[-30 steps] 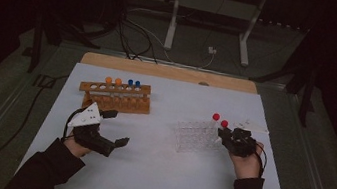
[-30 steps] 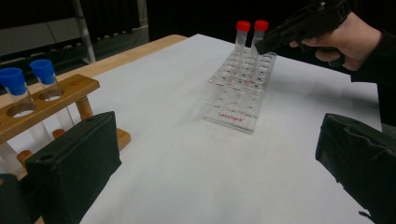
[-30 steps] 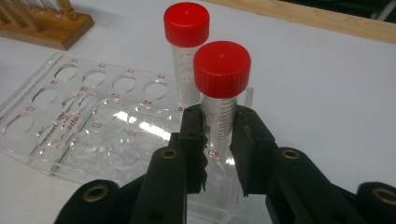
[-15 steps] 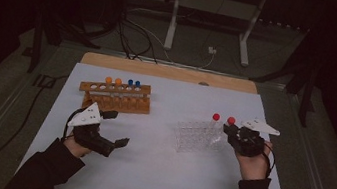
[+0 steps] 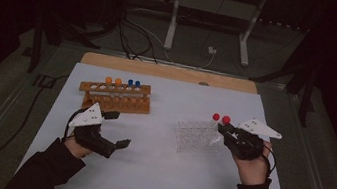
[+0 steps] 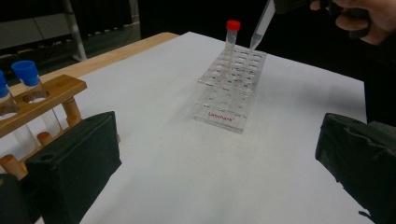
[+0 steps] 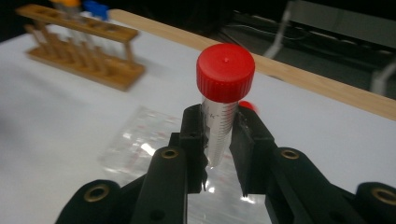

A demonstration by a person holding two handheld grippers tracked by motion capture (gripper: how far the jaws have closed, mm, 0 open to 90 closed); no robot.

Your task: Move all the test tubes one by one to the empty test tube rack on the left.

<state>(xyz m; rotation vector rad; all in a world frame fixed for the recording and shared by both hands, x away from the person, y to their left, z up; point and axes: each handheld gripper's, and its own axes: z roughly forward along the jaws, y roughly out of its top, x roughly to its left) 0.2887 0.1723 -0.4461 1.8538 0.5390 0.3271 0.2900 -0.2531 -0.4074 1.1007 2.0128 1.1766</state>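
Note:
My right gripper (image 7: 219,135) is shut on a clear tube with a red cap (image 7: 225,88), held upright above the clear plastic rack (image 7: 140,140). In the high view the right gripper (image 5: 228,132) holds that tube (image 5: 226,119) at the right end of the clear rack (image 5: 195,136). A second red-capped tube (image 5: 216,117) stands in the rack. The left gripper view shows this standing tube (image 6: 232,35) and the held tube's pointed tip (image 6: 259,30) hanging just over the rack (image 6: 231,88). My left gripper (image 5: 113,131) rests open and empty on the white table, its jaws (image 6: 217,158) wide apart.
A wooden rack (image 5: 115,97) with orange- and blue-capped tubes stands at the back left, close to my left gripper. A blue-capped tube (image 6: 25,77) in it shows beside the left jaw. The white sheet (image 5: 159,174) lies bare in front of both racks. Cables and a stand lie beyond the table.
My right gripper has risen with the red-capped tube, lifting it up out of the clear rack, and the hand has tipped. The left gripper has stayed put.

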